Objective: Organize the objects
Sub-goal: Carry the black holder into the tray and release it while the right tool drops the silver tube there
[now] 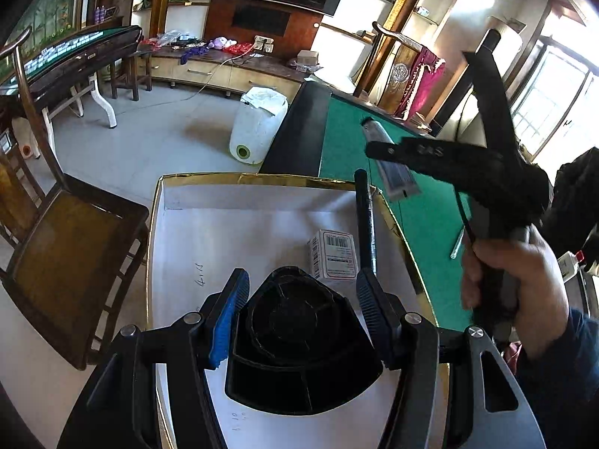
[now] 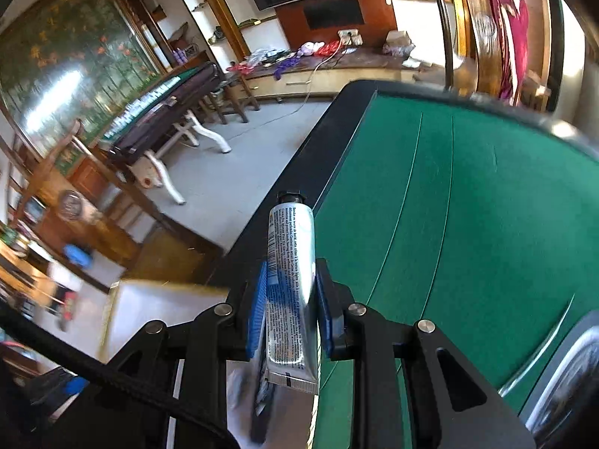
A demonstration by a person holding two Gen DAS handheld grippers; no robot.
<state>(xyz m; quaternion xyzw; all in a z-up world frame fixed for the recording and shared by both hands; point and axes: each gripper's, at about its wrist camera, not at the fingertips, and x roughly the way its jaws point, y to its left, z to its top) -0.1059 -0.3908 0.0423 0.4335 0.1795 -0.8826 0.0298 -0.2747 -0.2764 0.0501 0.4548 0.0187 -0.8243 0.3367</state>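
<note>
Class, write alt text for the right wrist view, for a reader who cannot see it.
The right gripper clamps a silver tube with a black cap between its blue pads, cap pointing away from the camera, above the edge of a green felt table. A white box shows lower left, blurred.

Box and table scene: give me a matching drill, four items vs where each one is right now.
Items:
1. silver tube
2. black container
3. small white carton
4. black pen

Places:
A. lying flat on the white box floor
B. leaning on the box's right wall
C. clamped in the right gripper above the green table
D. between the left gripper's fingers, over the box

Pairs: 1-C, 2-D, 3-A, 4-B
</note>
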